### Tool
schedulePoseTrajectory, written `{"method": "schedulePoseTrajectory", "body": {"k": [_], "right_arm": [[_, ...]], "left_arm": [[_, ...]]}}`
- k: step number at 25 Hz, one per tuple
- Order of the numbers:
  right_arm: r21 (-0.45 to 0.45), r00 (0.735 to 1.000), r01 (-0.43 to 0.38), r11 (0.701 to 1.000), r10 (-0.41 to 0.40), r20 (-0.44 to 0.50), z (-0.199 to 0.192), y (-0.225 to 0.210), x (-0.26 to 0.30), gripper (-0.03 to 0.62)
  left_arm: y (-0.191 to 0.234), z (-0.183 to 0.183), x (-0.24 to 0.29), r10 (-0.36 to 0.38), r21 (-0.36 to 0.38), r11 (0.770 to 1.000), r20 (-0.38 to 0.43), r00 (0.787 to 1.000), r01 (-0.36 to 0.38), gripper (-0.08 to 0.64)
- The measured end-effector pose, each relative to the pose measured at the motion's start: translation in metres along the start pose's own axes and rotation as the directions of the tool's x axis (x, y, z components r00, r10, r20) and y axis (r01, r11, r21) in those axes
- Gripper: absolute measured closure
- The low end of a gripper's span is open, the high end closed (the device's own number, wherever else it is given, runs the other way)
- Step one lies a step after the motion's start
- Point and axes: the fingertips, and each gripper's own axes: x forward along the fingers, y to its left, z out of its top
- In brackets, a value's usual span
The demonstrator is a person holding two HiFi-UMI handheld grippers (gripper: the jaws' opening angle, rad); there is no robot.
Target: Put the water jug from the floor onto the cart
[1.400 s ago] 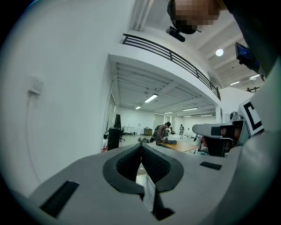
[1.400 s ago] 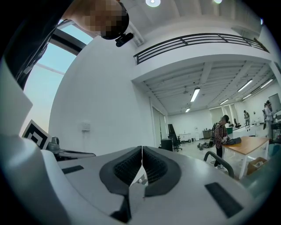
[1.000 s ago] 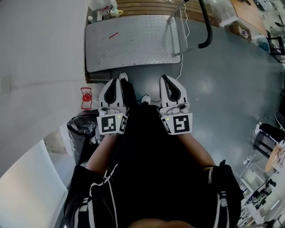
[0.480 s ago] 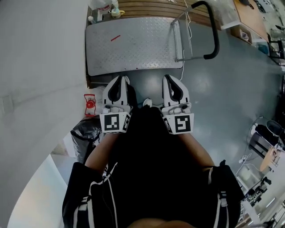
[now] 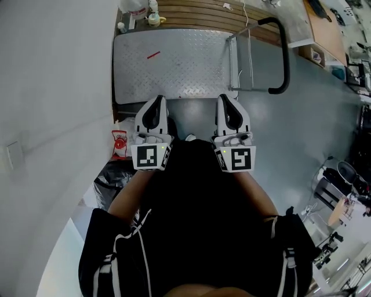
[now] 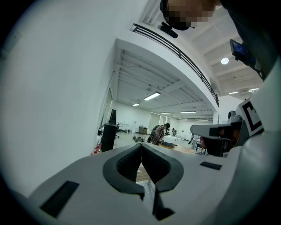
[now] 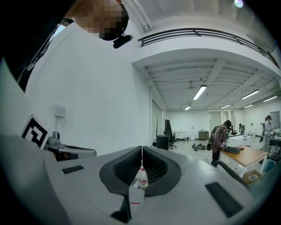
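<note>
Far left, close to the wall, what looks to be the water jug stands past the cart's far left corner, apparently upright and on the floor. The left hand-held gripper is the nearer one, its jaws pressed together on nothing. The cart lies crosswise between both grippers and the jug, so the reach probably goes round its left end. The right hand-held gripper is closed too and empty.
</note>
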Motion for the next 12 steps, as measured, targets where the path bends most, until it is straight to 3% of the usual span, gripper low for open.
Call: {"method": "schedulePoseTrajectory", "body": {"k": [12], "right_arm": [[0.017, 0.998, 0.054, 0.998, -0.053, -0.024, -0.002, 0.012, 0.054, 0.574]], "left_arm": [[0.057, 0.008, 0.038, -0.032, 0.003, 0.999, -0.014, 0.999, 0.032, 0.541]]}}
